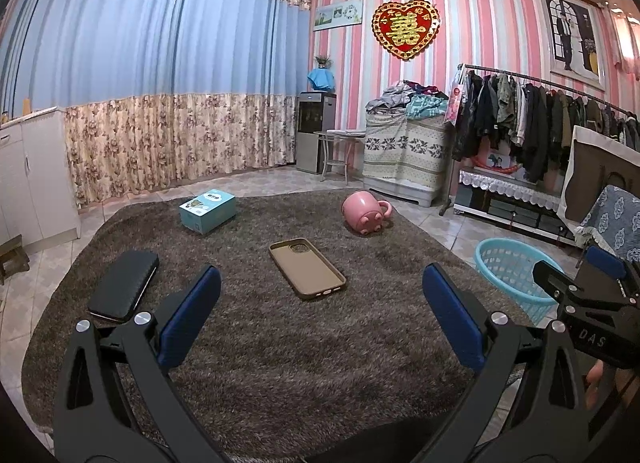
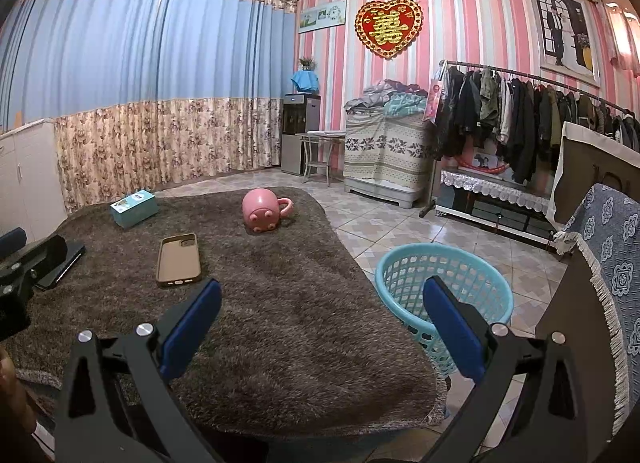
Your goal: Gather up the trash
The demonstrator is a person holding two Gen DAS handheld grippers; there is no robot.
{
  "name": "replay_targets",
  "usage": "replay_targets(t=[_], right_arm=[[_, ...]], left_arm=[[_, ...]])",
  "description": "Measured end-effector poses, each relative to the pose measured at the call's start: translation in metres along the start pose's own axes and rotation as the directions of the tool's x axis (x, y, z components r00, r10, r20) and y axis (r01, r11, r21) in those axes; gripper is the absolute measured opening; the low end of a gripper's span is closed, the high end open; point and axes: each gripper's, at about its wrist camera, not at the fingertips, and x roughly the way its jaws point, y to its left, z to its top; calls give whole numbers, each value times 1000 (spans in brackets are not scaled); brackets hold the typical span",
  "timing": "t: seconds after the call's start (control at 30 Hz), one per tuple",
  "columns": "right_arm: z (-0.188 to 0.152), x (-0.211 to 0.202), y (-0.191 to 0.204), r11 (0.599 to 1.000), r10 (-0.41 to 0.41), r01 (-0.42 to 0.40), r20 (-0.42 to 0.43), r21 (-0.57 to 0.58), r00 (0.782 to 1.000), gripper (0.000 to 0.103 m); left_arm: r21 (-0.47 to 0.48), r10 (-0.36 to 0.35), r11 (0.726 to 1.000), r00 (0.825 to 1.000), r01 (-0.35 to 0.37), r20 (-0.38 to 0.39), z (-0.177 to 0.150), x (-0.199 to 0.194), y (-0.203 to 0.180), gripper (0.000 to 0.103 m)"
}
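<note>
Left wrist view: left gripper (image 1: 320, 315) wide open, empty; case (image 1: 307, 273) on rug (image 1: 280, 363), just ahead.

Right wrist view: right gripper (image 2: 322, 321) wide open, empty, beside basket (image 2: 442, 291). Risk: flat case may slip on pile.

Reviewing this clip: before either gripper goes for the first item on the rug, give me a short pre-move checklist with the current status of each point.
1. Left gripper open and empty: ok, fingers spread wide, nothing between them.
2. Right gripper open and empty: ok.
3. Blue basket within view and unobstructed: ok, it stands upright on the tiles beside the rug; looks empty, though its bottom is partly hidden.
4. Items lie apart, free to grasp: ok, phone case, black wallet, teal box and pink mug do not touch.
5. Mug upright: not ok, it lies tipped over.
6. Which items count as trash: cannot tell.
</note>
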Motion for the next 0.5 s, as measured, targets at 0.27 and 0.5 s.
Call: replay_targets(t=[0.27, 0.5], right_arm=[[0, 0, 0, 1000, 1, -1, -1, 2, 1000, 98], [1, 0, 1, 1000, -1, 1, -1, -2, 1000, 98]], left_arm=[[1, 2, 1000, 1000, -2, 0, -1, 0, 1, 98], [0, 2, 1000, 1000, -2, 0, -1, 0, 3, 98]])
